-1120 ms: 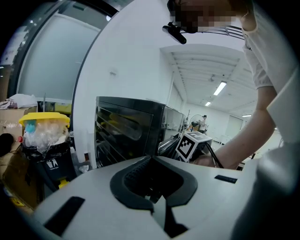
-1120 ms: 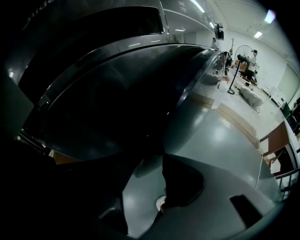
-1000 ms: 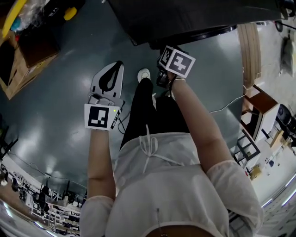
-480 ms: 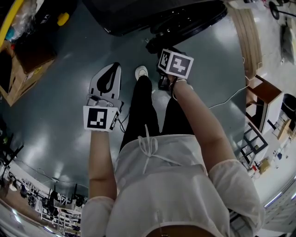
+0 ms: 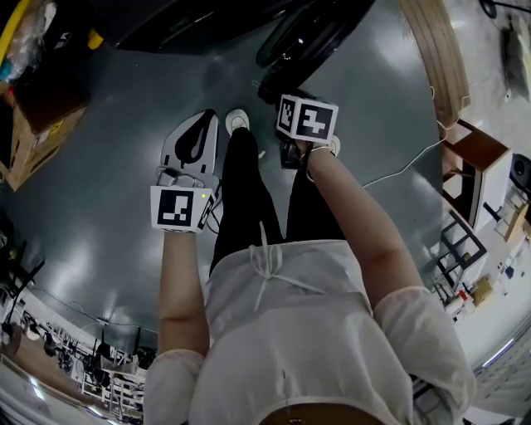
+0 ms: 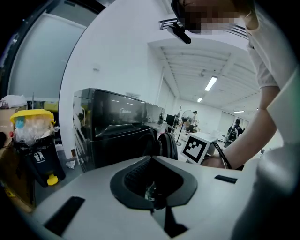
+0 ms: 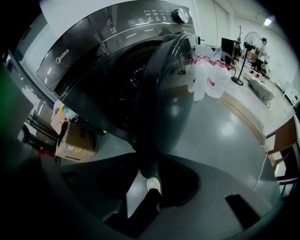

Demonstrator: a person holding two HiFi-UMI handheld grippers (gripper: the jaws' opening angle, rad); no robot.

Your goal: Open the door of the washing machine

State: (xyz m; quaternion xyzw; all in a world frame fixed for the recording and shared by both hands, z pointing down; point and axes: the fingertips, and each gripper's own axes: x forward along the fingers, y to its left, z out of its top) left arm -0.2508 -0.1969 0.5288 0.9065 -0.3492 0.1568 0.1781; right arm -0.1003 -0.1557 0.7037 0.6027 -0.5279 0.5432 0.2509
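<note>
The dark grey washing machine (image 7: 108, 42) stands with its round door (image 7: 168, 93) swung open toward me, the drum showing behind it. The head view catches only the machine's front (image 5: 191, 21) and door (image 5: 307, 33), at the top edge. My right gripper (image 7: 146, 168) points steeply down just short of the door's lower edge. Its jaws are closing with nothing between them; floor and a shoe show through the gap. My left gripper (image 5: 199, 137) is shut and empty, held out level to the left. From the left gripper (image 6: 152, 161) view the machine (image 6: 117, 126) lies ahead.
A yellow-lidded bin (image 6: 33, 140) and a cardboard box (image 7: 75, 143) stand to the machine's left. Large water bottles (image 7: 206, 75) stand on its right beside a wooden kerb (image 5: 436, 58). A cable (image 5: 398, 170) crosses the grey floor at right. People stand far off.
In the head view the machine and its door have slid up toward the top edge as the person backs away. Both grippers hold nearly the same places in that view.
</note>
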